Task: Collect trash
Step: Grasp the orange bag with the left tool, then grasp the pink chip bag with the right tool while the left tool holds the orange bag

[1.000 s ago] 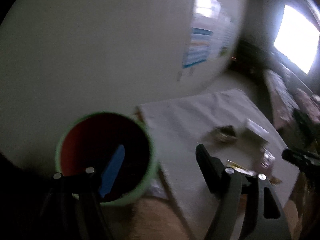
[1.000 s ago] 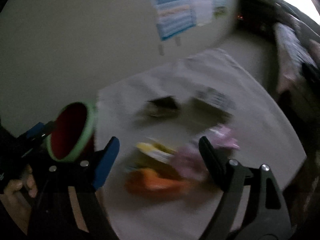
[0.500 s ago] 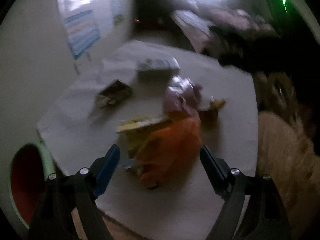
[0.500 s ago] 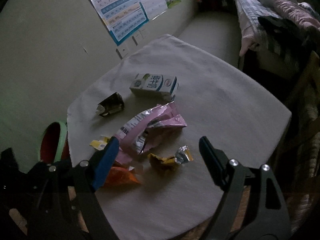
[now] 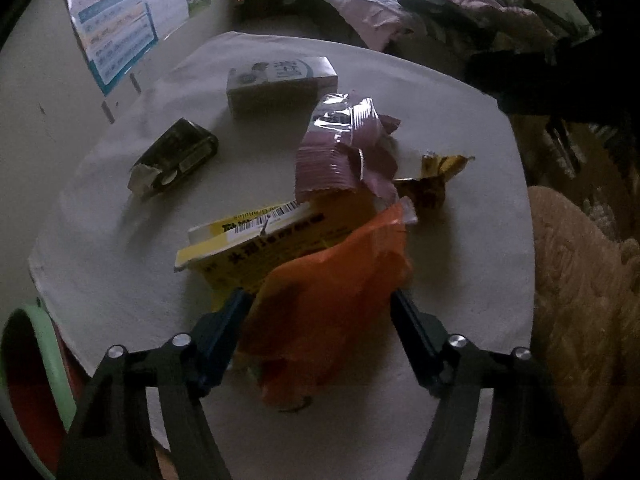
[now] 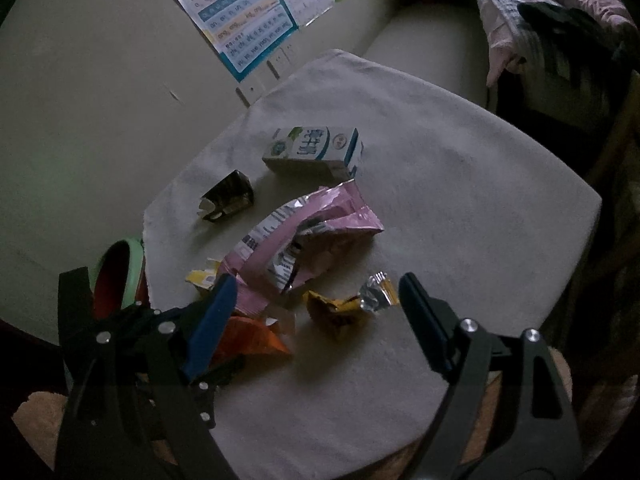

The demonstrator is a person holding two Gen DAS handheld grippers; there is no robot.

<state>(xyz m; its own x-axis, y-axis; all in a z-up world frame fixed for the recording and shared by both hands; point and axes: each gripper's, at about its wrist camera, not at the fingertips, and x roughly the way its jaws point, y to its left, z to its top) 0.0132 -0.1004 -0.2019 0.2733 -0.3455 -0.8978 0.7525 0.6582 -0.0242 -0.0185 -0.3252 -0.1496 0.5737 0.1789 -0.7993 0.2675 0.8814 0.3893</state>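
Observation:
My left gripper (image 5: 320, 328) points down at a crumpled orange wrapper (image 5: 328, 300) that lies between its fingers. Its jaws are closing, and the pads stand at the wrapper's edges without visibly squeezing it. A yellow pack (image 5: 248, 240) lies just beyond, then a pink wrapper (image 5: 344, 152) and a gold foil wrapper (image 5: 432, 176). My right gripper (image 6: 316, 320) hangs open above the gold foil wrapper (image 6: 340, 312), holding nothing. A milk carton (image 6: 316, 152) and a small dark carton (image 6: 228, 200) lie further back. The bin (image 6: 120, 276), green-rimmed and red inside, stands beside the table's left edge.
The trash lies on a small table under a white cloth (image 6: 460, 200). A wall with posters (image 6: 248, 24) runs along the left. A bed with heaped clothes (image 6: 560, 8) stands at the back right. A tan furry cushion (image 5: 580, 300) lies right of the table.
My left gripper swung from over the bin to the table and came down around the orange wrapper. The right gripper moved in over the trash and steadied above the gold wrapper.

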